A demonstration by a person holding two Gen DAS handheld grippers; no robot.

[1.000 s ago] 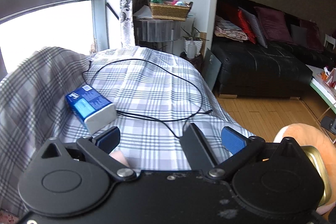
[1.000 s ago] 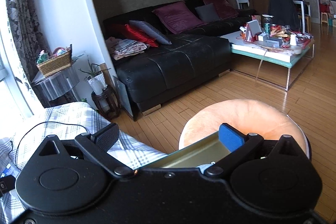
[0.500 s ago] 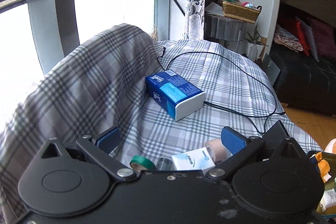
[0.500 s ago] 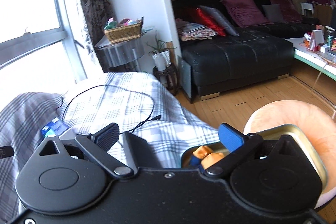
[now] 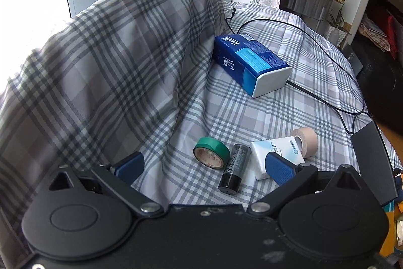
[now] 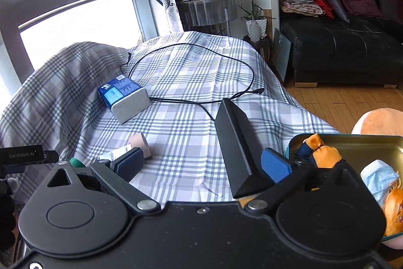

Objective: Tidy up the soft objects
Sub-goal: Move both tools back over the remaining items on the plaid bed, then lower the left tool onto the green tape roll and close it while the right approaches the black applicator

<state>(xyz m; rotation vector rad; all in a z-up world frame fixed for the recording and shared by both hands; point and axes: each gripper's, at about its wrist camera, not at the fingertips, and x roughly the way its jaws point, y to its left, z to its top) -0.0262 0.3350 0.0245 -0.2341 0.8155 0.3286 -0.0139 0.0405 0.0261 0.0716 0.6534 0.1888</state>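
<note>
Progress judged partial. Metal tin (image 6: 352, 143) at right edge of checked cloth (image 5: 252, 112), resting on an orange cushion (image 6: 377, 122); already holding an orange fabric pouch (image 6: 322, 150), a blue face mask (image 6: 377, 180) and a further orange item at the tin's near corner, not identifiable. Counted as sorted.

Still loose on the cloth, largest first: blue tissue pack (image 5: 249, 62), lying flat, well apart from the rest. White pocket tissue pack (image 5: 277, 155), touching a beige bandage roll (image 5: 306, 143) on its far side. Green tape roll (image 5: 211, 152) and dark cylinder (image 5: 235, 172) just beside these; neither judged soft, likely to stay.

Obstructions: black wedge-shaped block (image 6: 236, 145) lying between the loose cluster and the tin, directly across the transfer path. Black cable (image 6: 201, 52) looping over the cloth, passing against the white end of the large tissue pack; snag risk on lifting.

Left gripper (image 5: 204, 167): jaws spread wide, nothing held, poised above the small cluster, right finger overlapping the white pack in view; contact not determinable. Right gripper (image 6: 204, 163): likewise wide open, empty, between the cluster and the tin.

Remaining: three soft items to tin, at minimum.
</note>
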